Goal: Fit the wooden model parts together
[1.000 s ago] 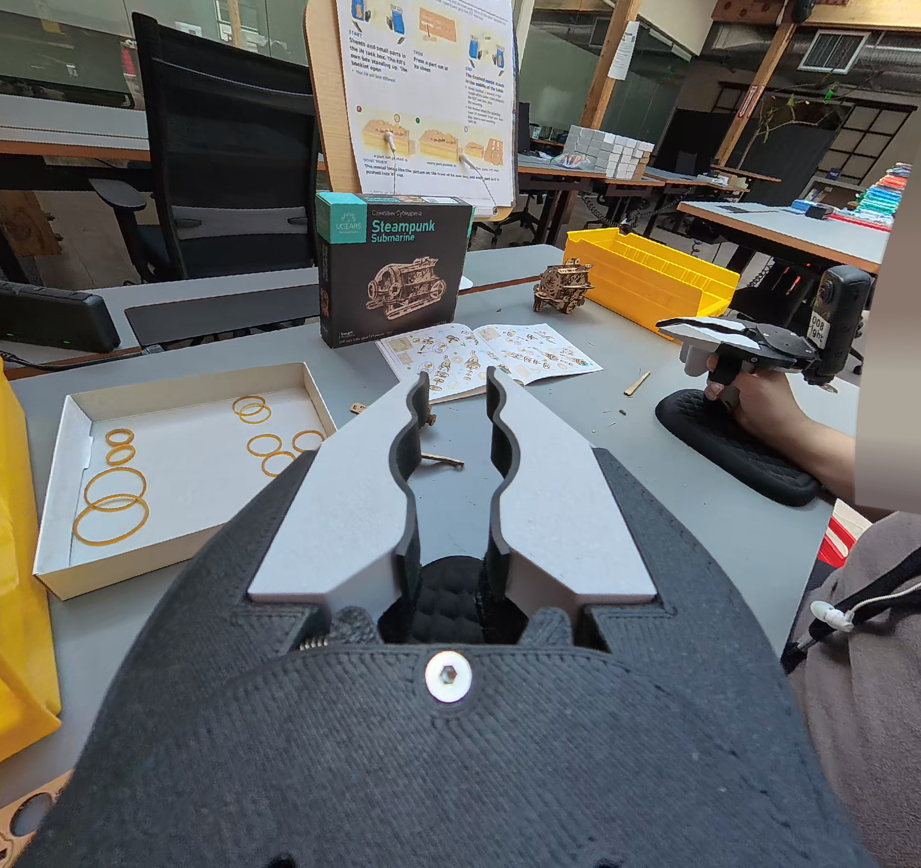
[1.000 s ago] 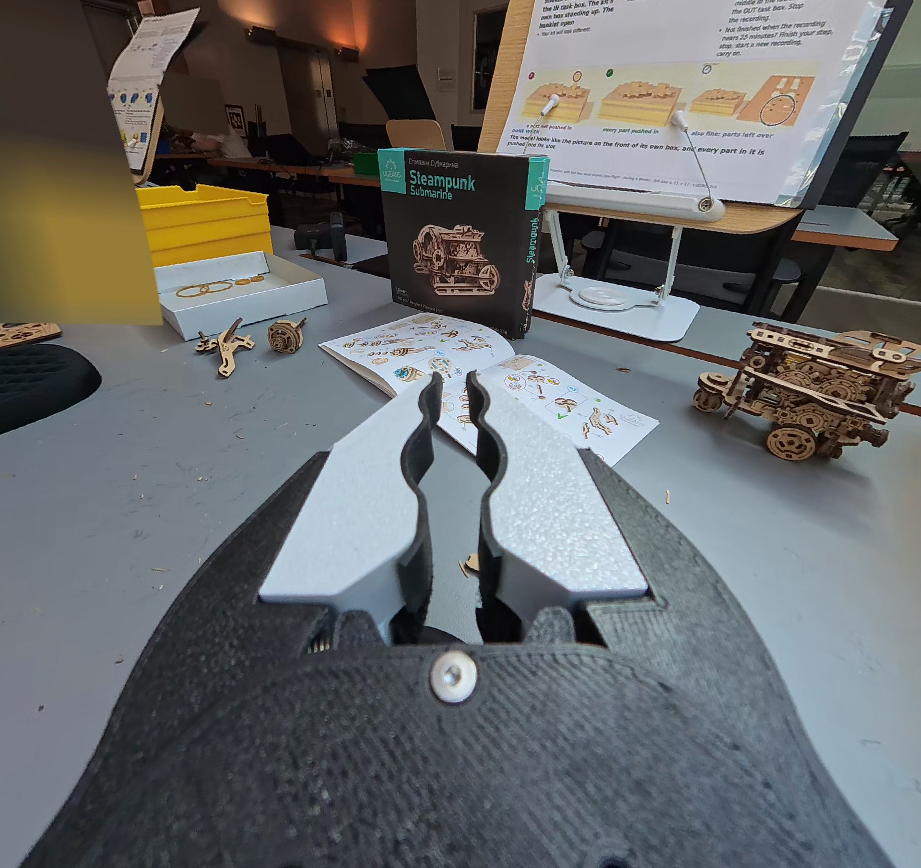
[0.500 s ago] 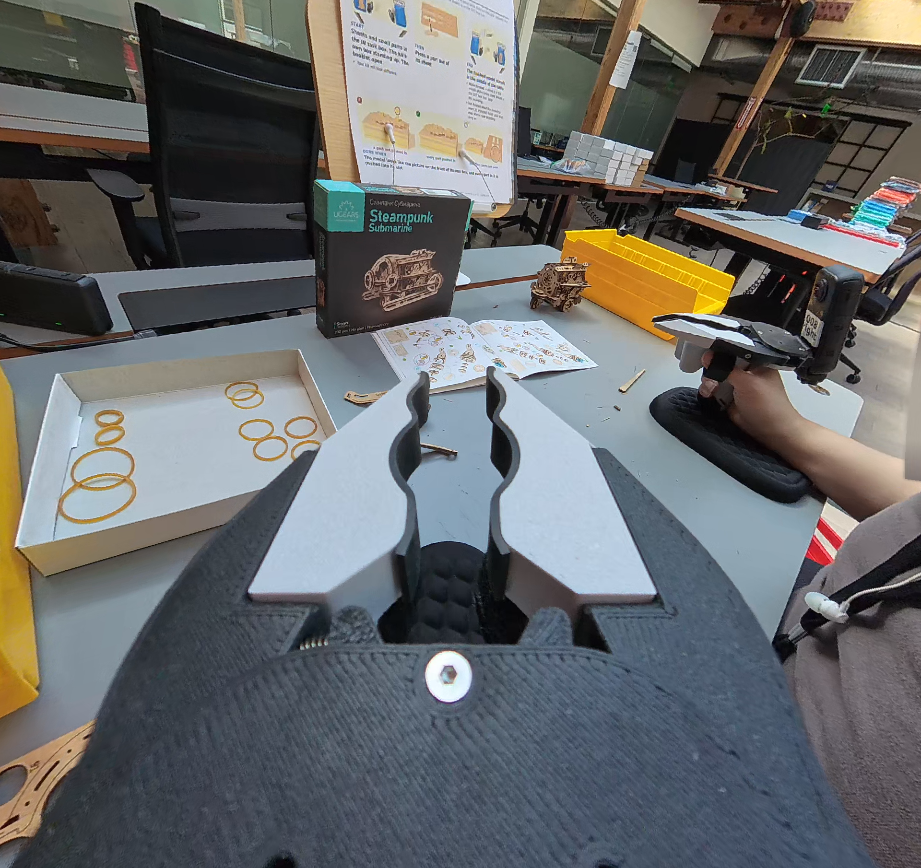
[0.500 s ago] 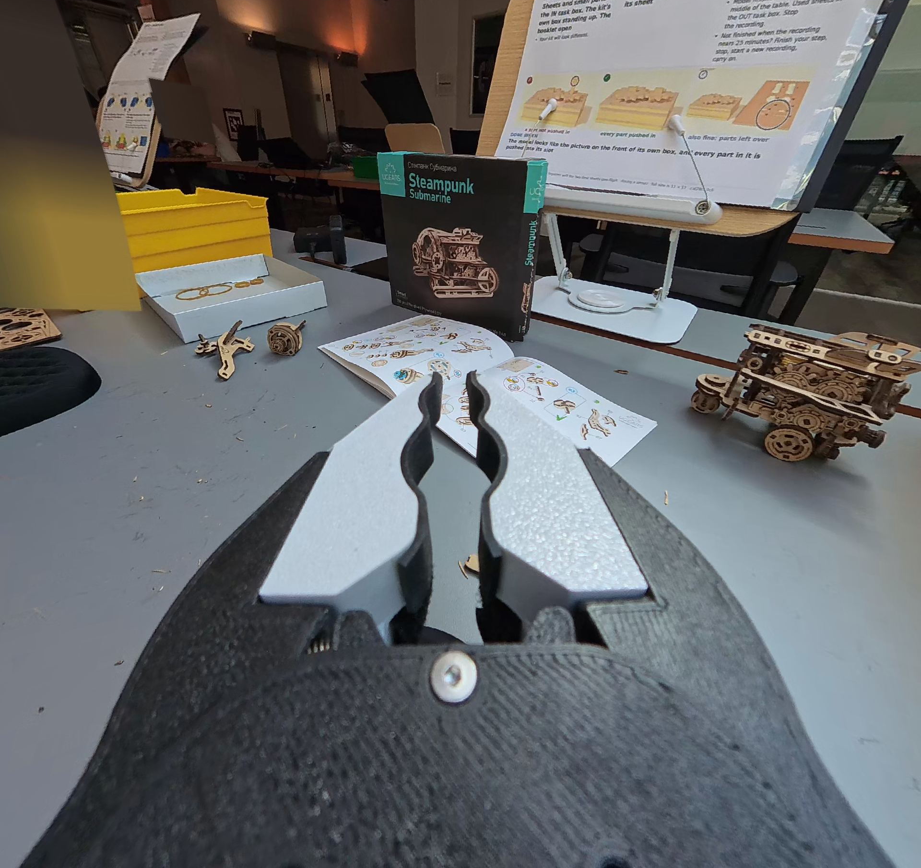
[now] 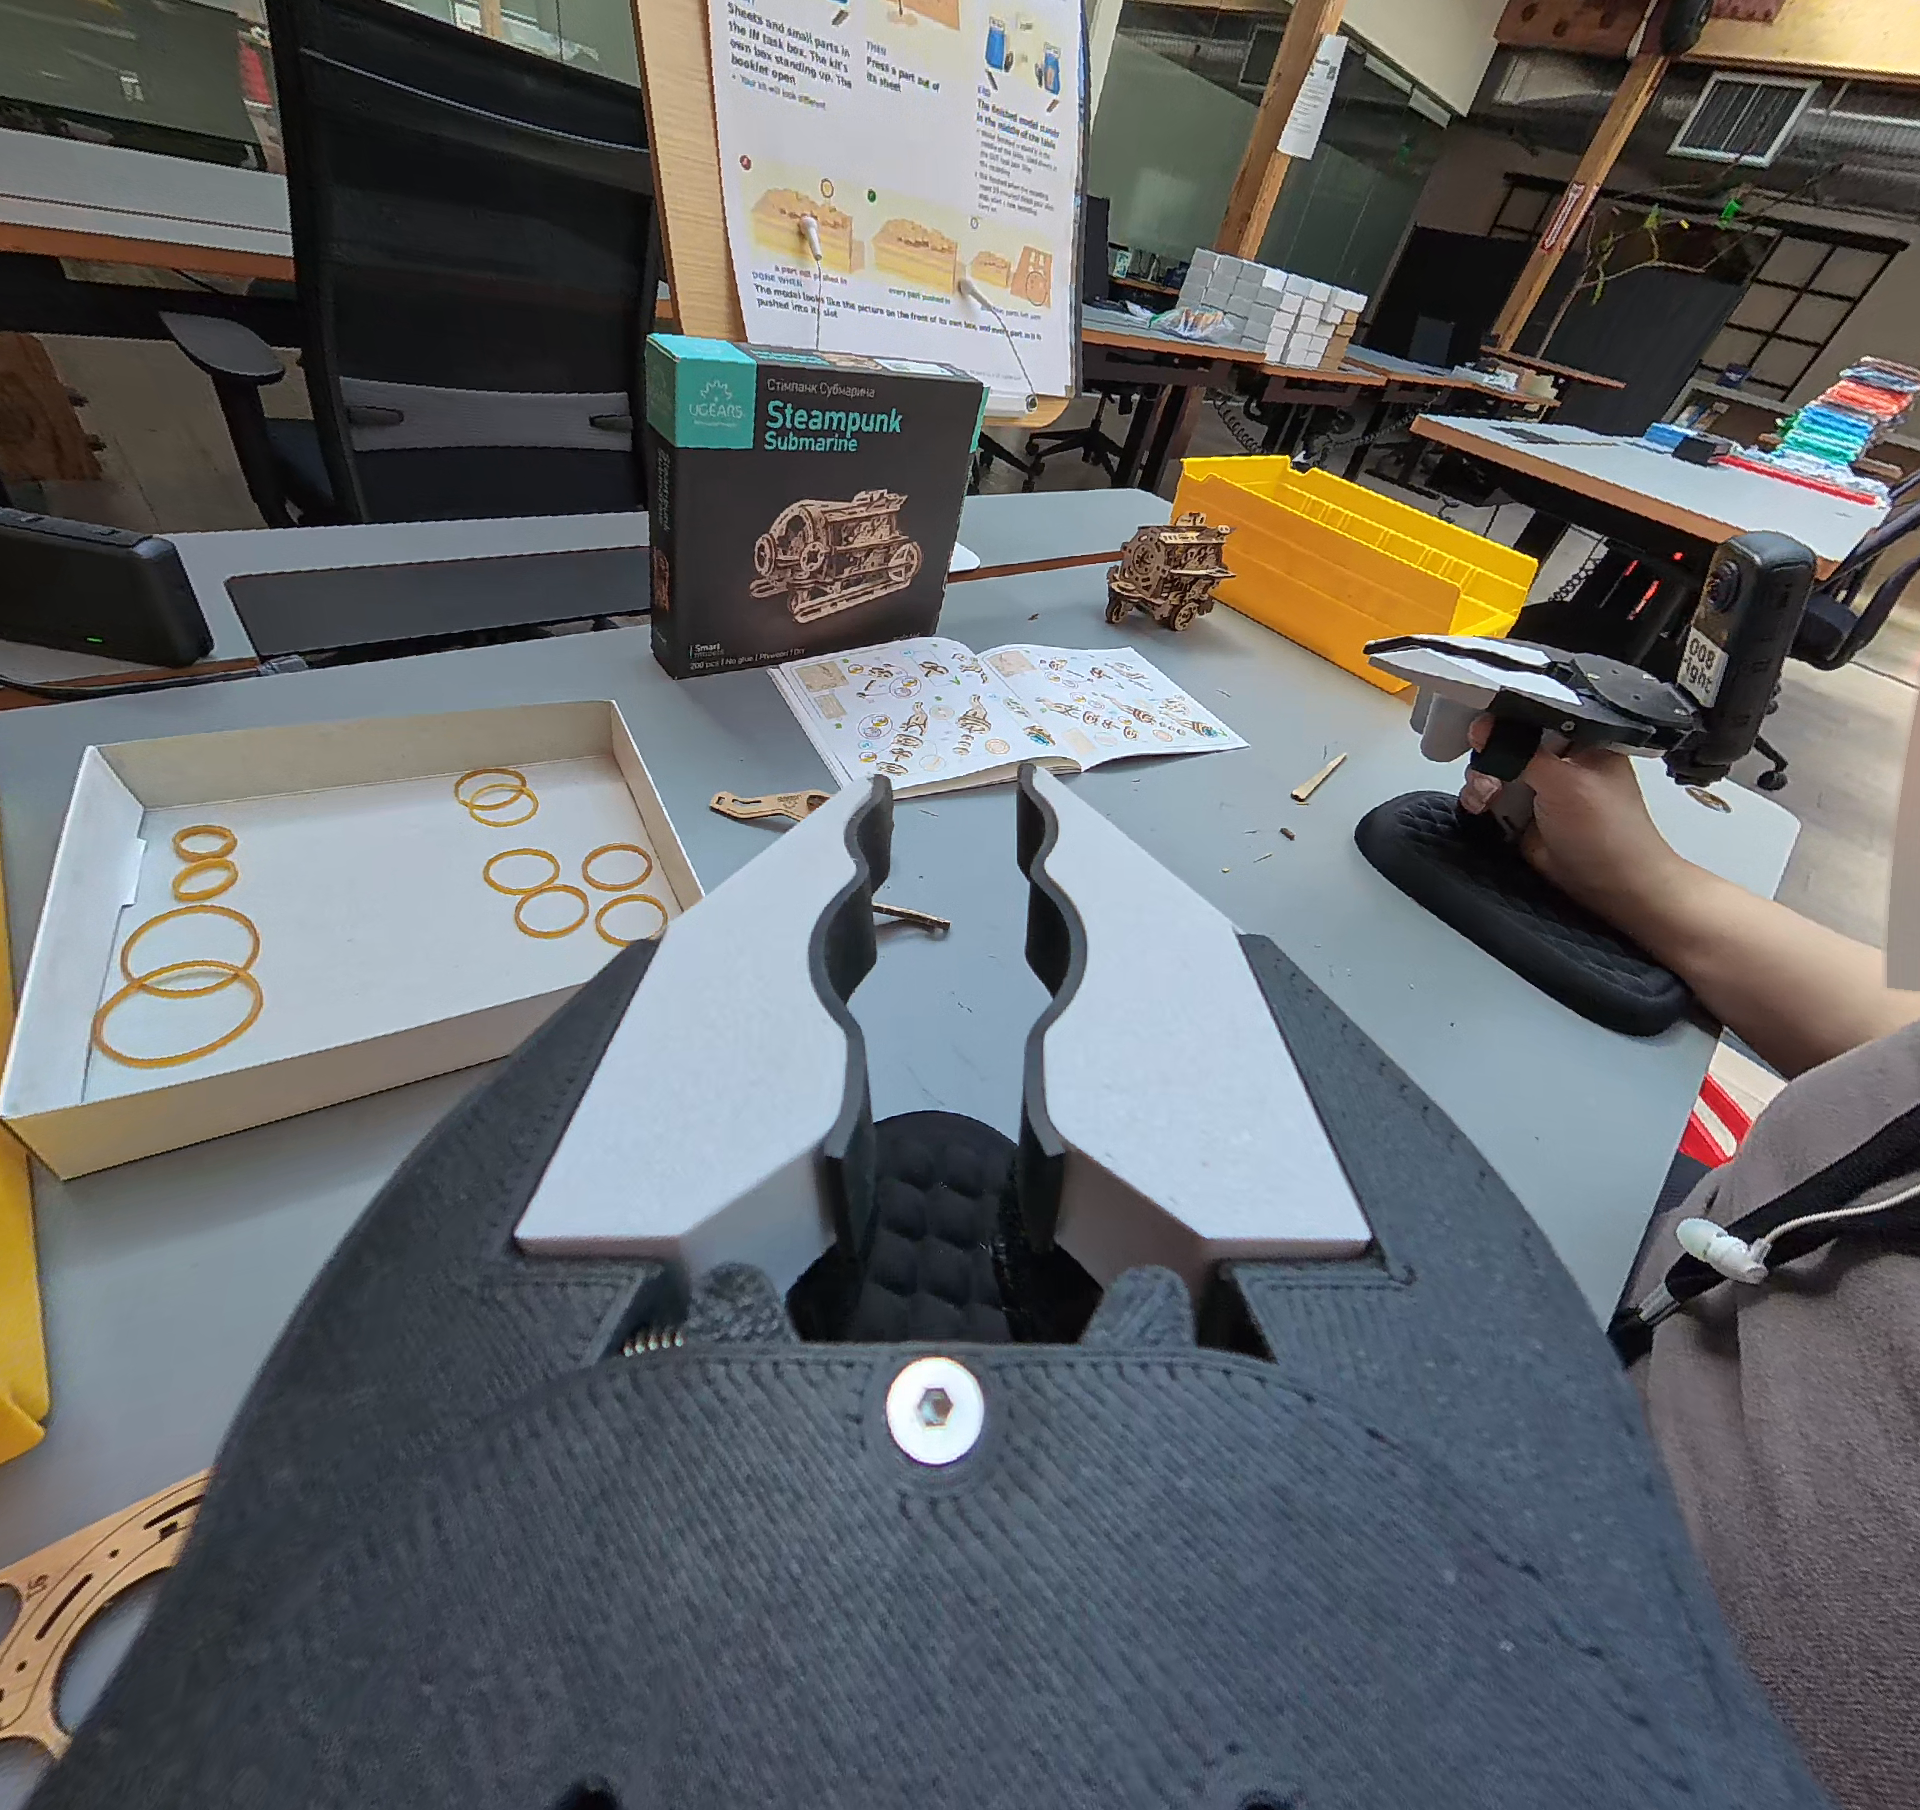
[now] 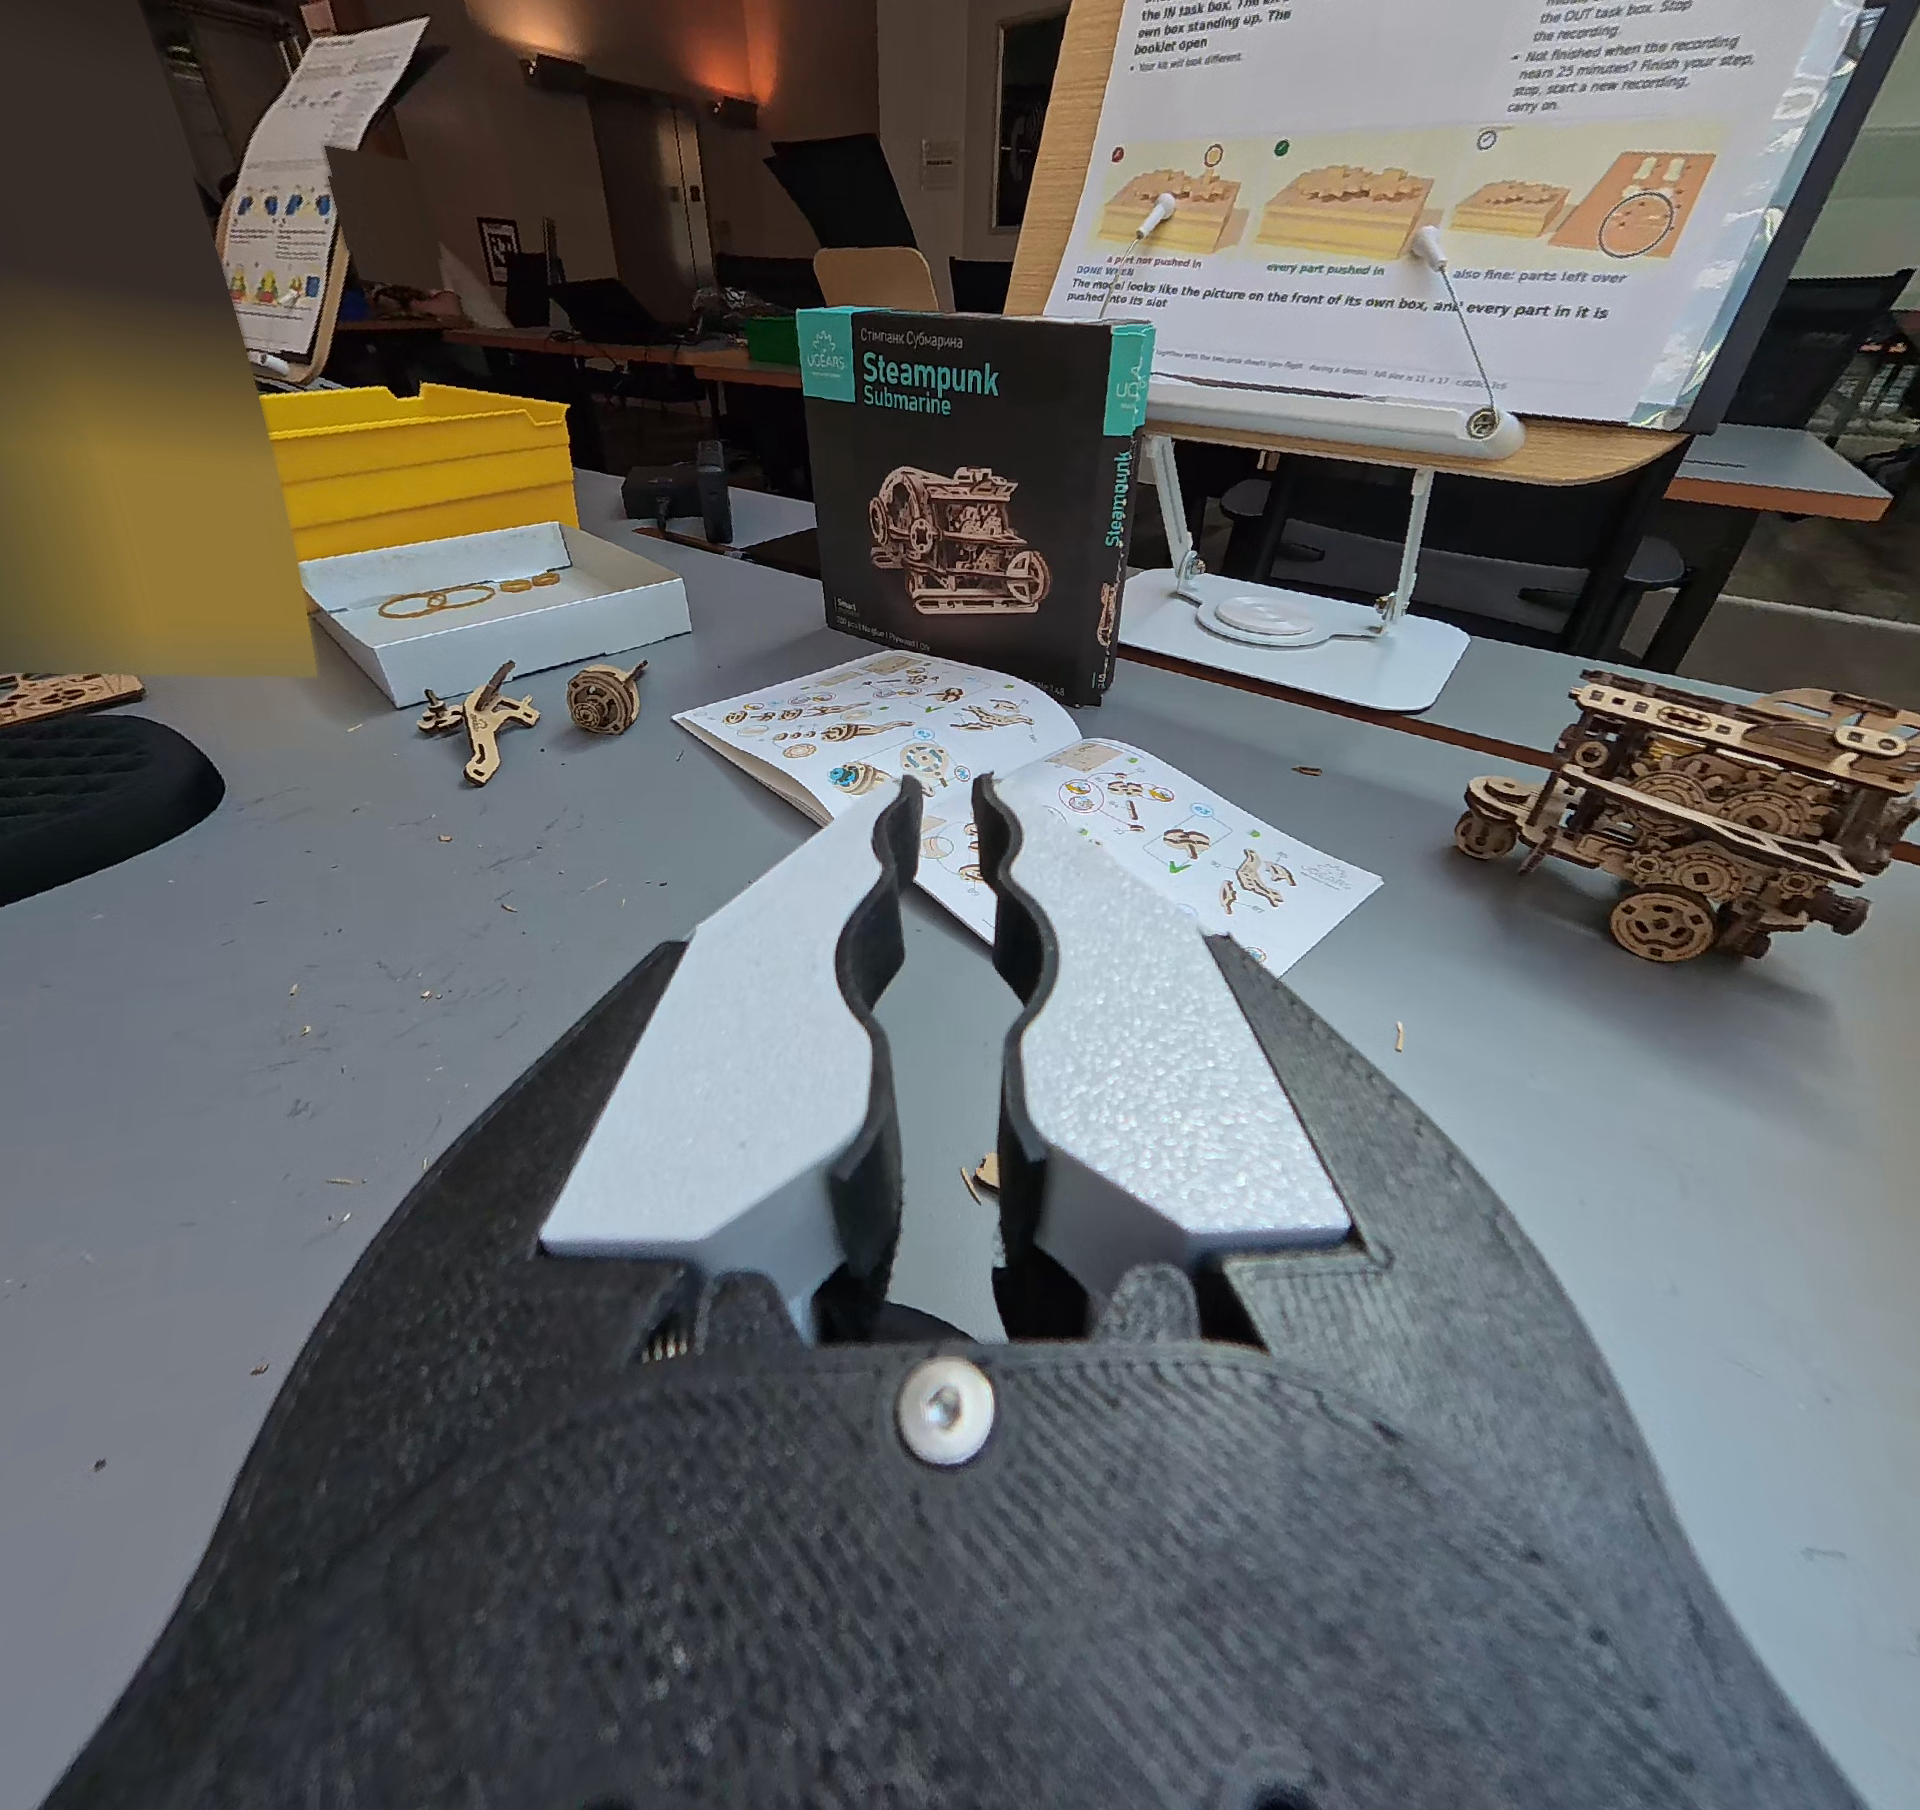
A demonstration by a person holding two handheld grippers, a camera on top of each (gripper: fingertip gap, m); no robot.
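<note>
My left gripper is open and empty, held above the grey table. A flat wooden part and a small wooden piece lie just beyond its fingertips. My right gripper is open by a narrow gap and empty, pointing at the open booklet. It also shows in the left wrist view, held by a hand over a black pad. The built wooden model stands at the right. A loose wooden arm part and a round wooden part lie to the left.
The kit box stands behind the booklet. A white tray holds several rubber bands. A yellow bin is at the far right. A cut wooden sheet lies at the near left. An instruction stand is behind the box. Tip to tip, the grippers are about 40 centimeters apart.
My left gripper has shifted a little, so more of the wooden sheet shows at the bottom left. Its jaws stay open. The right gripper is almost still.
</note>
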